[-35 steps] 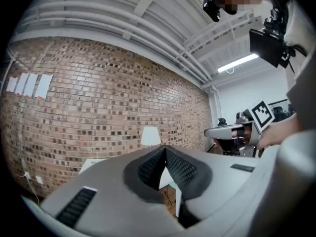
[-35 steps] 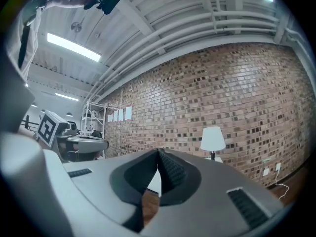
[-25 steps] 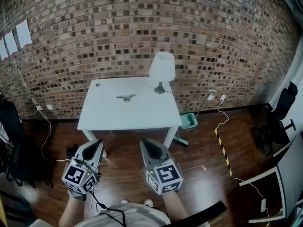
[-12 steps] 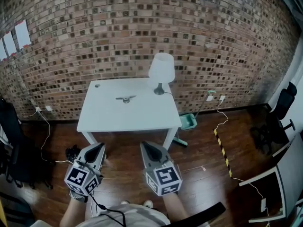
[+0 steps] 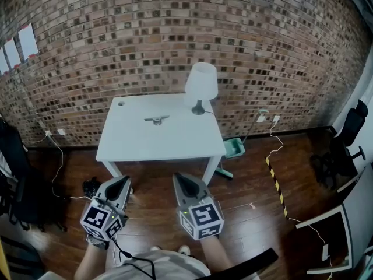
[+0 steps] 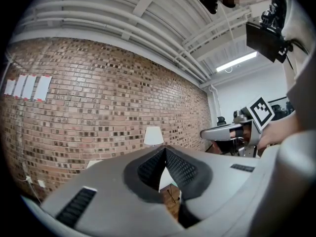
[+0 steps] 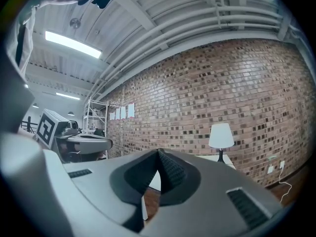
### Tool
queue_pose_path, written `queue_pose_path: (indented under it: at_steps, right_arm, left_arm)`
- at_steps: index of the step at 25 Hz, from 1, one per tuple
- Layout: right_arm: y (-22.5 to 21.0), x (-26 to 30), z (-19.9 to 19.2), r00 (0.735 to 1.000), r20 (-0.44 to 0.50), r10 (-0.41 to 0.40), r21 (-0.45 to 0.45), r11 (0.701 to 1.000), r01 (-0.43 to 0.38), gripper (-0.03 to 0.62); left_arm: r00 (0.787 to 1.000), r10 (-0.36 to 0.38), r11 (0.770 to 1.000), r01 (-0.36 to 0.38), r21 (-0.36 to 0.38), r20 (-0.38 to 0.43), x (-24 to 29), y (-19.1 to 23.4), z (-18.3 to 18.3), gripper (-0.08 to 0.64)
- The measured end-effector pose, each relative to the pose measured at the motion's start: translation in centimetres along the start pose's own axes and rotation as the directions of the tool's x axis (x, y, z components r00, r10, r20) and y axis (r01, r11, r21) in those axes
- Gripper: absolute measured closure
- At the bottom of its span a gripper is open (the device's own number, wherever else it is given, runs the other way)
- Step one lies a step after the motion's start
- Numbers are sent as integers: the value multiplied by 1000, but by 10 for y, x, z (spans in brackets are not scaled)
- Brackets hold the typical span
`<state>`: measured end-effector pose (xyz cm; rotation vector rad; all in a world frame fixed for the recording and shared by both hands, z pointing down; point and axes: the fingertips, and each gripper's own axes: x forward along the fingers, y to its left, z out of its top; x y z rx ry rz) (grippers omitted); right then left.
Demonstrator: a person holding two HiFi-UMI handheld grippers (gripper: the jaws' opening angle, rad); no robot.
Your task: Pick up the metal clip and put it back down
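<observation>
The metal clip lies on the far middle of the white table, small and grey. My left gripper and right gripper are held low over the wooden floor, well short of the table's near edge, both pointing toward it. In the left gripper view the jaws meet at the tips with nothing between them. The right gripper view shows its jaws likewise shut and empty. The clip is too small to make out in either gripper view.
A white lamp stands at the table's far right corner, against the brick wall. A green dustpan leans beside the table's right leg. Cables trail on the floor at left. An office chair sits far right.
The left gripper has drifted slightly down and right in the head view. The right gripper and the clip have kept their places.
</observation>
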<state>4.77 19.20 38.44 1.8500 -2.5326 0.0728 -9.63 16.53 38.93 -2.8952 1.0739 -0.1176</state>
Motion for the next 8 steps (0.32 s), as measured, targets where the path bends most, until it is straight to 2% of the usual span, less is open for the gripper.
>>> queue_pose_path:
  at_steps: [8]
  right_arm:
    - [3,4,-1,1000,-1,9,-26,1000,-9,614]
  left_arm:
    - [1000,-2,1000,2,-1,-16,1,2,-8,569]
